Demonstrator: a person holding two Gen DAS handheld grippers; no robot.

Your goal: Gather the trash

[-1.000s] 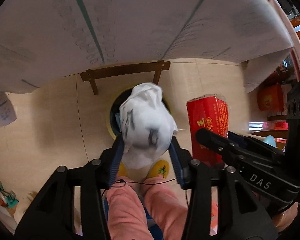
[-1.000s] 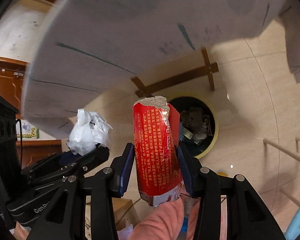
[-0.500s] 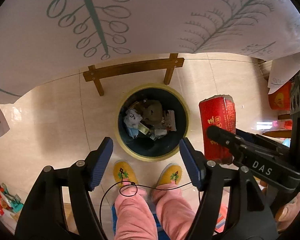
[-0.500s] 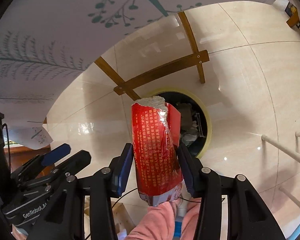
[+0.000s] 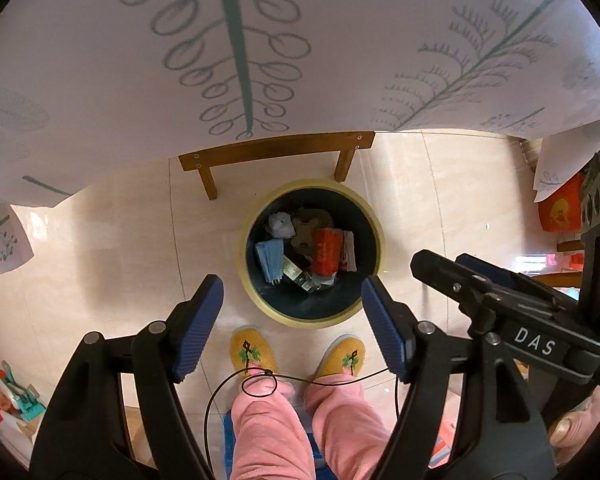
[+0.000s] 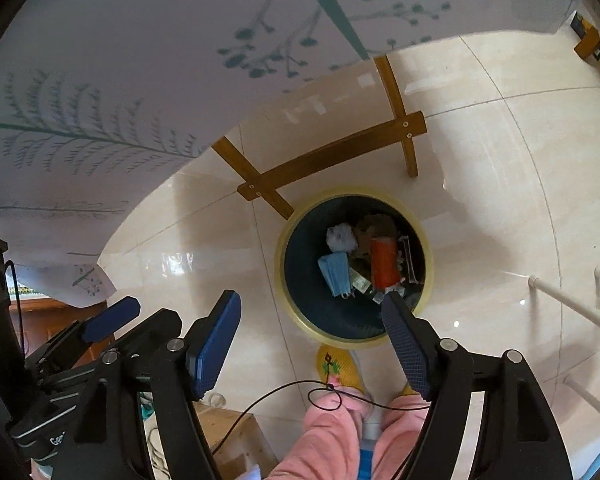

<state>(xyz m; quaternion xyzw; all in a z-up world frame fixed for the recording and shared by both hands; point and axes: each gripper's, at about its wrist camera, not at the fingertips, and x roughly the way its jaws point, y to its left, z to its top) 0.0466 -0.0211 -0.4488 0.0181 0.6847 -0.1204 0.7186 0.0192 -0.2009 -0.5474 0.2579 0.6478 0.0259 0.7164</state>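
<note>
**Both grippers empty above the bin; trash lies inside**

Landmark: one round bin (image 5: 374, 236) with a yellow rim and a dark inside, standing on the tiled floor (image 5: 100, 248).

1. Left gripper (image 5: 292, 322): points straight down over the bin. Its two blue pads are wide apart and the jaws are opening. Nothing is between them; the bin's near rim shows through the gap.
2. Right gripper (image 6: 312, 342): tilted down toward the bin from the near side. Its two pads are apart and the jaws are opening. Nothing is between them. One fingertip overlaps the bin's near rim in the right wrist view.
3. Contents of the bin, counted:
   - one red packet (image 5: 326, 250), lying near the middle, toward the bin's right side;
   - one white wad (image 5: 281, 224), at the far left inside the bin;
   - one blue mask (image 5: 270, 260), at the left, nearer than the wad;
   - several smaller scraps around the packet, too small to count.
4. Beyond the bin: one wooden frame (image 5: 276, 150), with two legs showing, just past the far rim. One white cloth (image 5: 300, 40) with green leaf prints hangs above it.
5. On the near side of the bin: two yellow slippers (image 5: 254, 350) and two pink trouser legs (image 5: 268, 428). The slipper toes sit just beside the near rim.
</note>
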